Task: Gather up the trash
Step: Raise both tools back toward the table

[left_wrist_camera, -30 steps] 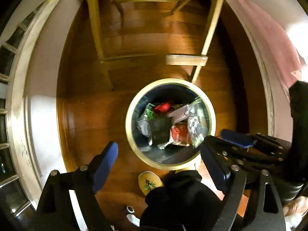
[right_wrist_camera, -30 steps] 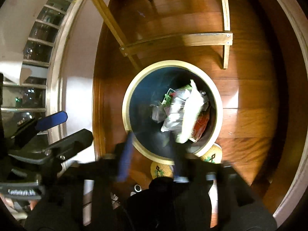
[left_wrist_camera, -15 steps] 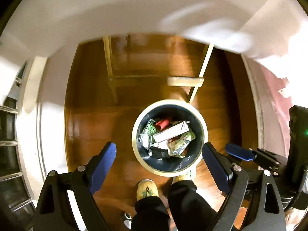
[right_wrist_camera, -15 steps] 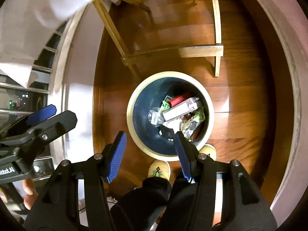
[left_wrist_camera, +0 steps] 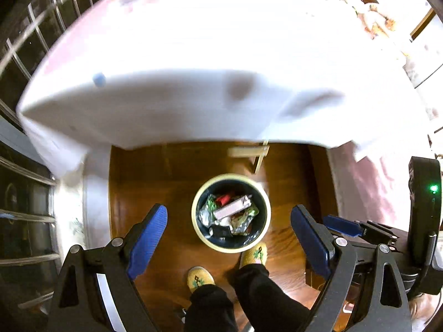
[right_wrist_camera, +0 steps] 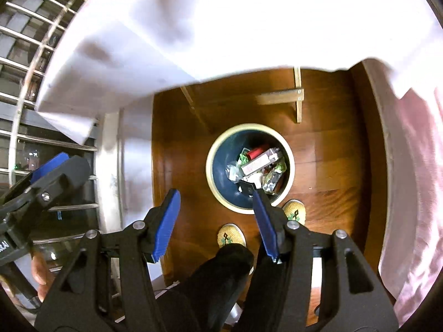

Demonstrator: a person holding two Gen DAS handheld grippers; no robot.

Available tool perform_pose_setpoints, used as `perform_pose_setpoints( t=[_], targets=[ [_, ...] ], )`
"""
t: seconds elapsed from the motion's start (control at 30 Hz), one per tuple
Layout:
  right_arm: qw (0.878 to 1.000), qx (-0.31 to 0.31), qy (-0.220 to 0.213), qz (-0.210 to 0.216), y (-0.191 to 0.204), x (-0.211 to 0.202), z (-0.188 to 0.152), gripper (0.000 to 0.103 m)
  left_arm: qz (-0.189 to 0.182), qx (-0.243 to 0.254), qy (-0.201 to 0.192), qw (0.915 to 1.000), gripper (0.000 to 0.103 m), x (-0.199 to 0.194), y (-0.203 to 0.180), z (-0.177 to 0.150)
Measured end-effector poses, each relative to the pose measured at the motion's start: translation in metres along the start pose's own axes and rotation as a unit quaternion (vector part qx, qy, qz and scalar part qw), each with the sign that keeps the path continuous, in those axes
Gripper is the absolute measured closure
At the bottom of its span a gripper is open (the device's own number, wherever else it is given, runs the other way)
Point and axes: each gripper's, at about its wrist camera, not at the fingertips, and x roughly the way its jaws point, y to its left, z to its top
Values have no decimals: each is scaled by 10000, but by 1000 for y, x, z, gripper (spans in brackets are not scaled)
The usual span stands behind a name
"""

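A round dark-blue bin with a cream rim (left_wrist_camera: 195, 215) (right_wrist_camera: 210, 171) stands on the wood floor far below both grippers. It holds trash (left_wrist_camera: 231, 214) (right_wrist_camera: 257, 170): a white box, a red can, foil and green wrappers. My left gripper (left_wrist_camera: 228, 233) is open and empty, high above the bin. My right gripper (right_wrist_camera: 216, 218) is open and empty, also high above it. The right gripper also shows at the right of the left wrist view (left_wrist_camera: 343, 227).
A white-clothed table (left_wrist_camera: 193, 69) (right_wrist_camera: 249, 22) fills the upper half of both views, its edge over the floor beyond the bin. The person's yellow slippers (left_wrist_camera: 253, 253) (right_wrist_camera: 231, 235) stand beside the bin. A window grille (right_wrist_camera: 33, 55) is at left, pink fabric (right_wrist_camera: 415, 166) at right.
Both grippers have risen well away from the bin, which looks smaller. The table top has come into view. The trash that fell from the right gripper lies in the bin.
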Motion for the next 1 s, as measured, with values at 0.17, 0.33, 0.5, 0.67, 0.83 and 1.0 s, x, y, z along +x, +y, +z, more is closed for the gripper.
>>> perform_pose_setpoints(
  t=[0.17,0.33,0.5,0.67,0.83,1.0],
  targets=[
    [9991,-141,-376,-96,29,-72,9,51,-20,140,-354,9993,11,-74,-10,23],
    [9964,-228,-813,-117,54,-145,19,51,83,267,-774,9966,11,-140,-19,40],
    [9902,-421,-1316,-189,76,-213,26,48,129,313,-1116,9932,11,-199,-25,56],
    [9846,-486,-1662,-247,92,-262,29,47,235,329,-1419,9891,11,-247,-30,69],
    [9779,-596,-1974,-358,107,-299,31,46,321,298,-1583,9864,11,-274,-36,74],
    [9709,-664,-2242,-523,121,-314,30,46,468,254,-1650,9849,11,-283,-40,71]
  ],
)
